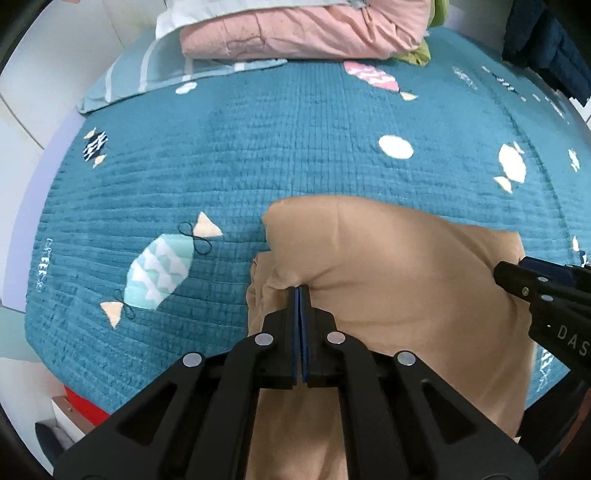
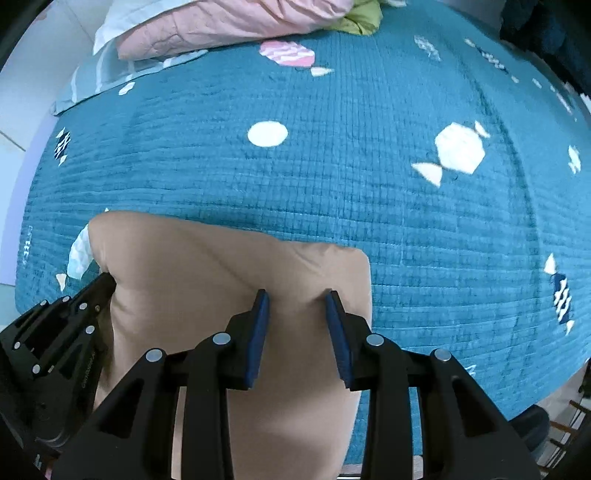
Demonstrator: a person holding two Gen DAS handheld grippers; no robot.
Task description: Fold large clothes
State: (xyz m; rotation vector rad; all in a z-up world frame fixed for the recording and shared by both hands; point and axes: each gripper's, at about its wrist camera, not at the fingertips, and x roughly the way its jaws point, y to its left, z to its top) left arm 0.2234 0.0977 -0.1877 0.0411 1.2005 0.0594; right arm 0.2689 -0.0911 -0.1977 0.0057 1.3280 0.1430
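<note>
A tan garment [image 1: 399, 266] lies partly folded on the teal quilted bedspread [image 1: 277, 155]. My left gripper [image 1: 300, 290] is shut on a pinch of the tan cloth near its left folded edge. In the right wrist view the same garment [image 2: 207, 273] lies under my right gripper [image 2: 297, 295], whose jaws stand open over the cloth near its right edge with nothing between them. The right gripper also shows in the left wrist view [image 1: 502, 271] at the garment's right side. The left gripper shows in the right wrist view [image 2: 107, 280] at the garment's left side.
A folded pink quilt [image 1: 303, 33] and a striped pillow [image 1: 155, 74] lie at the head of the bed, with a green cloth [image 1: 419, 55] beside them. Dark clothes [image 1: 546, 48] hang at the far right. The bed's left edge meets a white wall [image 1: 33, 92].
</note>
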